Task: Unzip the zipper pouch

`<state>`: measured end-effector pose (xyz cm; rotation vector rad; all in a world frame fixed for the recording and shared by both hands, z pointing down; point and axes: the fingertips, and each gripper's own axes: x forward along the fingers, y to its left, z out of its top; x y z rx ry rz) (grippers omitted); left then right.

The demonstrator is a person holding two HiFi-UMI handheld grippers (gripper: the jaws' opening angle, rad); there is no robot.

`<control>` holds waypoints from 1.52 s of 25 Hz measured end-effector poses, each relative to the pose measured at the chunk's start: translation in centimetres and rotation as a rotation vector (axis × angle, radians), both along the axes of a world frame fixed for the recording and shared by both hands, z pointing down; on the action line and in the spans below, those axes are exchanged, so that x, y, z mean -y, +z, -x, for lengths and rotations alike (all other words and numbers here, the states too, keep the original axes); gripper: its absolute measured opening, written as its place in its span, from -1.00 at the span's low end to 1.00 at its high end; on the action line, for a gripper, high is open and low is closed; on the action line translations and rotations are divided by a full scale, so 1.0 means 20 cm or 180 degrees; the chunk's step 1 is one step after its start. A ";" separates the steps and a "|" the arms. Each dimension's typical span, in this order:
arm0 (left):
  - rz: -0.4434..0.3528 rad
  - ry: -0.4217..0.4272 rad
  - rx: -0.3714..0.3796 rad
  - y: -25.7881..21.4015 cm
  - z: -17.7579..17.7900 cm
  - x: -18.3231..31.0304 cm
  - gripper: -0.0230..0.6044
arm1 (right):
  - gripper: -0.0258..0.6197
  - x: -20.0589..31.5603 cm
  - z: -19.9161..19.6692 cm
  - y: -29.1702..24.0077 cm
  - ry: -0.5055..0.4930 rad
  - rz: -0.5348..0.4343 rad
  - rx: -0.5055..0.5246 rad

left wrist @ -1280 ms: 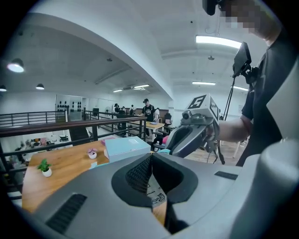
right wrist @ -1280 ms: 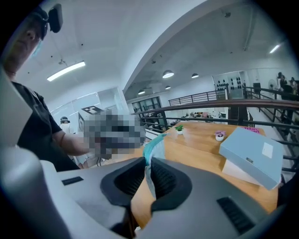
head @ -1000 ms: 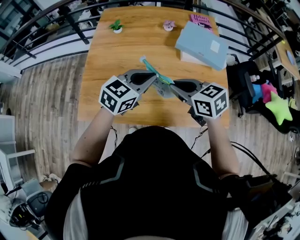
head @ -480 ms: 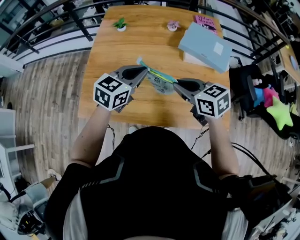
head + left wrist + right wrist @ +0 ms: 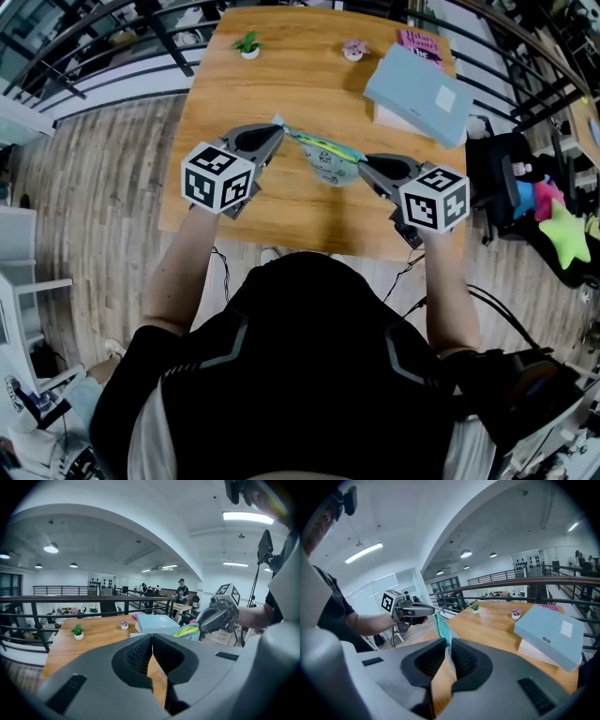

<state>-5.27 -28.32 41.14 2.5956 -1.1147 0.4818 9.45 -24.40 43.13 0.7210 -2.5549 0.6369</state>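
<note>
- The left gripper [image 5: 277,129] and the right gripper [image 5: 362,162] are held up in front of the person's chest, tips turned toward each other, above the near half of the table [image 5: 281,84].
- Right gripper: in its own view its jaws [image 5: 447,644] are clamped on one end of the pouch [image 5: 442,626], with the teal and green edge standing up out of the nip.
- Left gripper: its jaws [image 5: 151,641] are pressed together with no gap. The head view shows the pouch's teal edge running right into its tip, so it seems to be pinching the other end. That is probably the zip pull, though the tab is too small to make out.
- The pouch [image 5: 328,165] is lifted off the table and stretched between the two tips. Its top edge is taut and its printed body hangs below, nearer the right gripper.
- Step in hand, as I judge it: the pull-apart that runs the slider along. I cannot tell how far the zip is open.
- Next move: keep the right grip fixed as anchor and draw the left one away along the line of the zip, not upward, so the tab doesn't slip out.
- Farther back on the table are a blue box [image 5: 418,89] on a pink book [image 5: 420,42], a small plant [image 5: 248,44] and a pink pot [image 5: 353,50]. All are well apart from the pouch.
</note>
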 end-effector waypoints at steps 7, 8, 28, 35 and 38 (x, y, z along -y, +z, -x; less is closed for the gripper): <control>0.0054 -0.0107 0.0017 0.04 0.02 0.03 -0.83 | -0.76 0.05 -0.03 0.03 0.0000 0.0009 -0.0042; 0.0069 -0.0116 0.0016 0.05 0.01 0.04 -0.83 | -0.76 0.06 -0.04 0.04 0.0000 0.0011 -0.0057; 0.0380 -0.0375 0.0058 0.42 -0.29 0.34 -0.83 | -0.76 0.51 -0.34 0.47 0.0033 0.0049 -0.0349; 0.0217 -0.0709 0.0230 0.43 -0.15 0.50 -0.83 | -0.76 0.75 -0.17 0.55 -0.0160 -0.0007 -0.0271; 0.0079 -0.0717 0.0228 0.40 -0.10 0.50 -0.83 | -0.76 0.78 -0.09 0.57 -0.0247 -0.0117 -0.0243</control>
